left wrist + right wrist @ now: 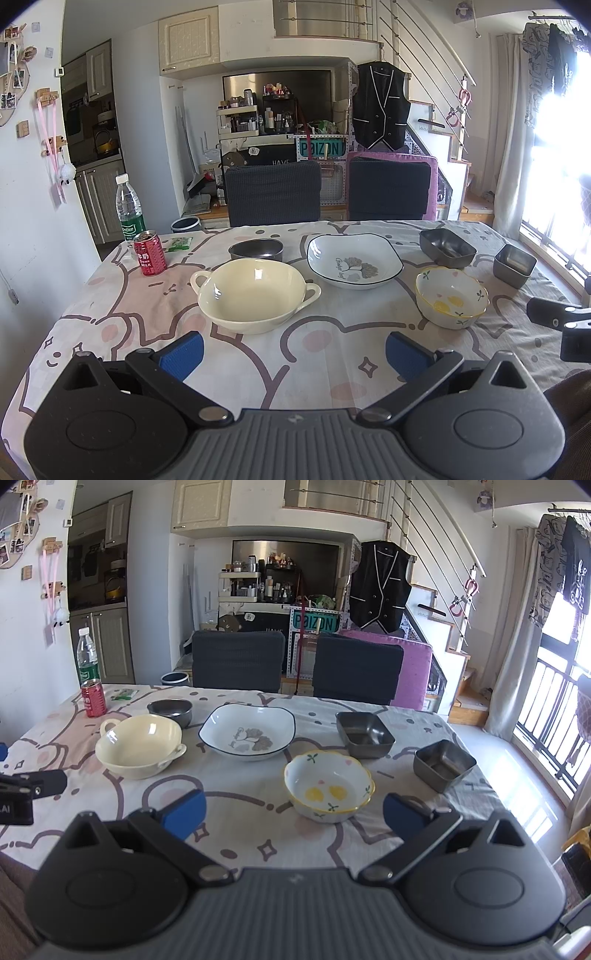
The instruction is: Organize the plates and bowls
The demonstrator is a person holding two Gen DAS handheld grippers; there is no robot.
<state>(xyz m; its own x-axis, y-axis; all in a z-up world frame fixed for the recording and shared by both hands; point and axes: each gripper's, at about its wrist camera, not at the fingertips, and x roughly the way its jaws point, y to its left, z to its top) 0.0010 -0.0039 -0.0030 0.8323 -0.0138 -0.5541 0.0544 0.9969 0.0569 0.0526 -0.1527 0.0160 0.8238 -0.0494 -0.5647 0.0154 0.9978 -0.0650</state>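
From the left wrist, your left gripper was spread wide and empty above the tablecloth, the cream bowl just ahead. From the right wrist, your right gripper gaped empty, the flowered bowl between its fingertips.

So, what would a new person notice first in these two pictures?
Probably the cream two-handled ceramic bowl at centre-left of the cartoon-printed tablecloth, and the white square plate with a leaf drawing behind it to the right. Next, the small flower-painted bowl with yellow rim, nearest the open right gripper.
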